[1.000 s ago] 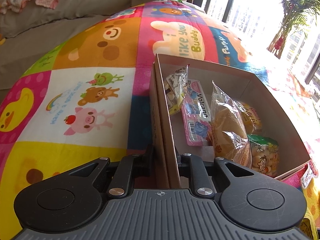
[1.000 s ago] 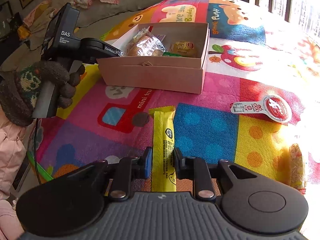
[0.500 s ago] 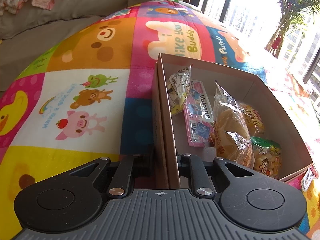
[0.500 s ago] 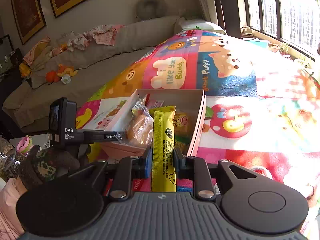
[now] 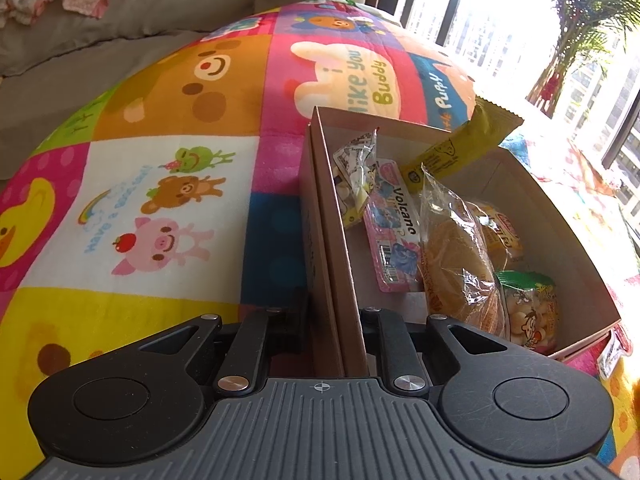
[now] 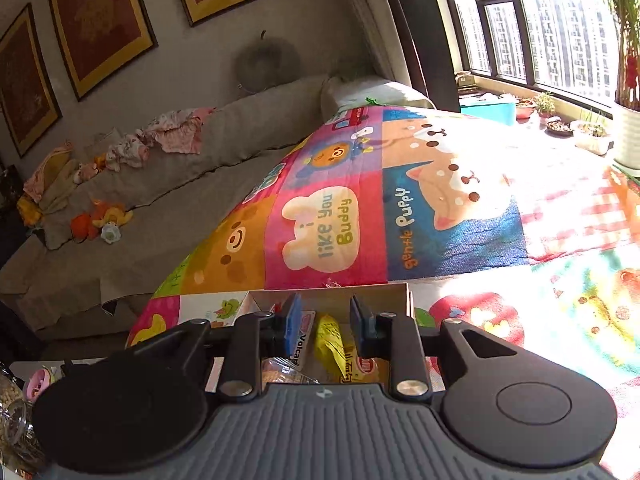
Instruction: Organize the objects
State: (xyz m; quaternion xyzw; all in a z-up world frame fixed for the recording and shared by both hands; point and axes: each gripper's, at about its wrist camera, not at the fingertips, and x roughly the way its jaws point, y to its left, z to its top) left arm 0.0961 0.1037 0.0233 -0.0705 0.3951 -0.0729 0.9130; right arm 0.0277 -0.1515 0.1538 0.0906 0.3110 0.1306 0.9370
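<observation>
A brown cardboard box sits on the colourful play mat. My left gripper is shut on the box's near-left wall. Inside lie a pink Volcano pack, a bagged bun and other snack packs. A yellow snack bar slants over the box's far wall into it. In the right wrist view my right gripper is open above the box, and the yellow bar lies loose below between the fingers.
The mat spreads left of and beyond the box. A grey sofa with clothes and toys runs along the back. Windows and potted plants are at the right. A red-white packet edge shows beside the box's right corner.
My right gripper carried the yellow bar from the mat up over the box and opened, letting it drop into the box. My left gripper kept its hold on the box wall.
</observation>
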